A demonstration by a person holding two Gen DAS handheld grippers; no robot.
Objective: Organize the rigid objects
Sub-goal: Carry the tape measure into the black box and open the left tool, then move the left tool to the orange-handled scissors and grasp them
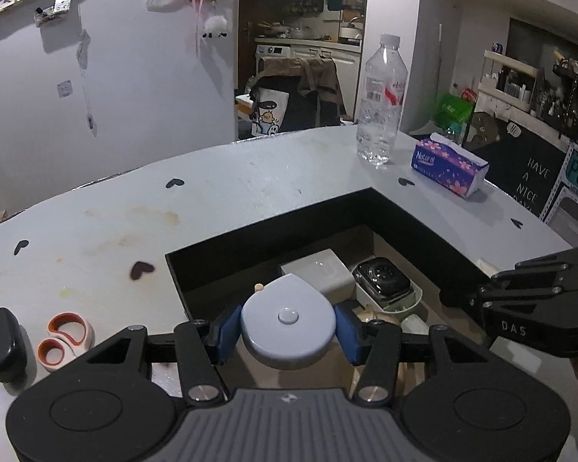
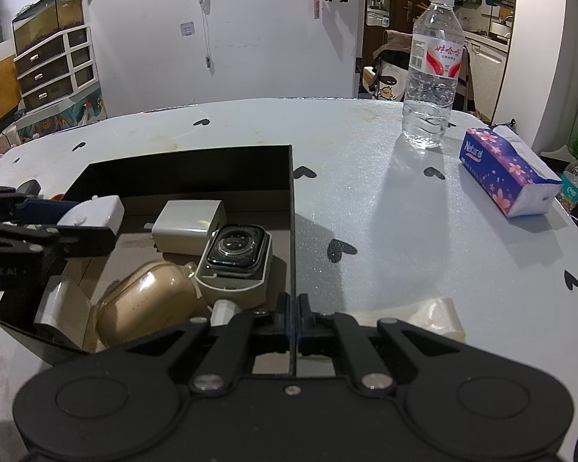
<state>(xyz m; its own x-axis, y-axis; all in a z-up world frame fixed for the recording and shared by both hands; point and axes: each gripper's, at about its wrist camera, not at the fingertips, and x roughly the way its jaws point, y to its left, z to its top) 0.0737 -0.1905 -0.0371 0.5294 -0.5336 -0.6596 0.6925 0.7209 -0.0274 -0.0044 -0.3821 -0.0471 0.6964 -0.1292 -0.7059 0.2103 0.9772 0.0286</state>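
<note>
Over box (image 1: 424, 223), tape measure (image 1: 288, 321) in left tongs (image 1: 288, 333)

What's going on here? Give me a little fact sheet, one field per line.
Setting: white table with heart marks
Left hand-held gripper: shut on a grey tape measure, above the black box
Right hand-held gripper: shut on the box's right wall
Inside box: white charger, smartwatch in a white tray, beige case
Left out on table: scissors, black case, water bottle, tissue pack
</note>
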